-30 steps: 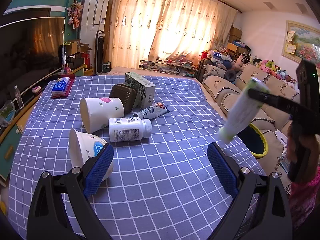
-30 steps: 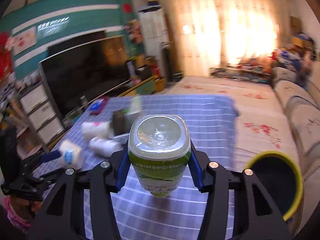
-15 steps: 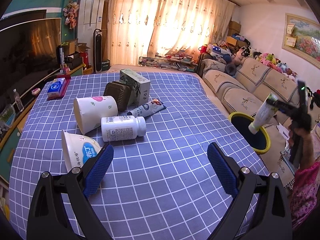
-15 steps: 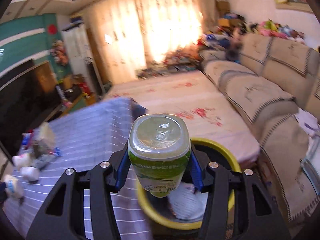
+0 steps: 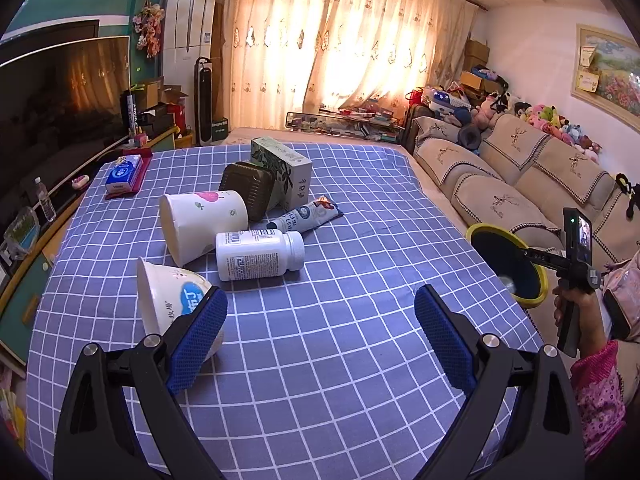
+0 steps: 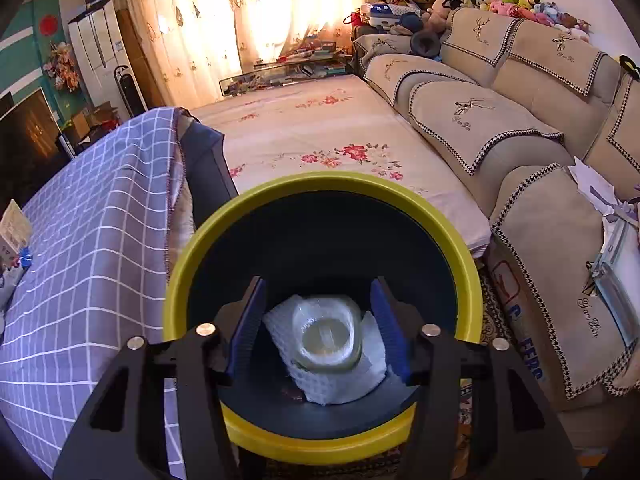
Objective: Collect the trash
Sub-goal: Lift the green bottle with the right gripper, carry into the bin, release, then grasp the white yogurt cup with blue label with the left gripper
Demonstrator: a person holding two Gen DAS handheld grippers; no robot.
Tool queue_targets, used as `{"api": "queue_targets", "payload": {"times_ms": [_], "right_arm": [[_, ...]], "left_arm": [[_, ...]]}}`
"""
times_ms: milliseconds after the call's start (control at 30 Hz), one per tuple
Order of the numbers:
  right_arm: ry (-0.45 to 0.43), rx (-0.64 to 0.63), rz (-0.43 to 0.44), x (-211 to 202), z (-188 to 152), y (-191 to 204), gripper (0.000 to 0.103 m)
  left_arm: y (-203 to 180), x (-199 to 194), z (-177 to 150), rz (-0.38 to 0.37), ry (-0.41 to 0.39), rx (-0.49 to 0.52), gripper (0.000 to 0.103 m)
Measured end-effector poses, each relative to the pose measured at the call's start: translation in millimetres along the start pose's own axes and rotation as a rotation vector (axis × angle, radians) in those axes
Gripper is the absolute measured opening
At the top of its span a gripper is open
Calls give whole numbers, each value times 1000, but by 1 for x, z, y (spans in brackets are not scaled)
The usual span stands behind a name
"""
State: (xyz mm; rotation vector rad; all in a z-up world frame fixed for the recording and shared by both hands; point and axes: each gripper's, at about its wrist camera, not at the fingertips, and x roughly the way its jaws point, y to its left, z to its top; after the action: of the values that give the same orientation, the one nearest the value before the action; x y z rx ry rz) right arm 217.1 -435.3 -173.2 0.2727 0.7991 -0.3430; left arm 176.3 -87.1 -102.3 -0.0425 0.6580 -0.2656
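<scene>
In the right wrist view my right gripper (image 6: 318, 320) hangs over the yellow-rimmed black bin (image 6: 320, 184). Its jaws are opening, and the pads do not press on anything. The green-labelled clear bottle (image 6: 326, 336) lies below them inside the bin, on crumpled white paper (image 6: 280, 320). My left gripper (image 5: 320, 320) stands open and empty low over the checked tablecloth (image 5: 360, 380). Trash lies ahead of it: a white pill bottle (image 5: 256, 254), a tipped paper cup (image 5: 200, 220), a tipped bowl (image 5: 168, 300) by the left finger, and a squeezed tube (image 5: 304, 216).
A brown container (image 5: 246, 190), a green box (image 5: 284, 168) and a blue tissue pack (image 5: 124, 170) sit farther back on the table. The bin (image 5: 476, 232) stands off the table's right edge, beside the sofa (image 5: 520, 184). A person's hand (image 5: 568, 304) holds the right gripper there.
The right gripper swung from above the table to over the bin and sank. The bottle left its pads and now lies in the bin. The left gripper stayed put.
</scene>
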Motion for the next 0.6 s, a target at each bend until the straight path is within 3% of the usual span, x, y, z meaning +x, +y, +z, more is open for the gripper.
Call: {"api": "queue_targets", "payload": {"times_ms": [233,433,600], "right_arm": [[-45,16,41,-28,-4,7,57],[-60,26,82,-43,-6,16,57],[-73,17,109,-51,-4,27,57]], "left_arm": [[16,-15,2,43,-22,-14,93],[45,-31,-3,148,-21,-33,93],[61,-22,-8,121,11,-75,93]]}}
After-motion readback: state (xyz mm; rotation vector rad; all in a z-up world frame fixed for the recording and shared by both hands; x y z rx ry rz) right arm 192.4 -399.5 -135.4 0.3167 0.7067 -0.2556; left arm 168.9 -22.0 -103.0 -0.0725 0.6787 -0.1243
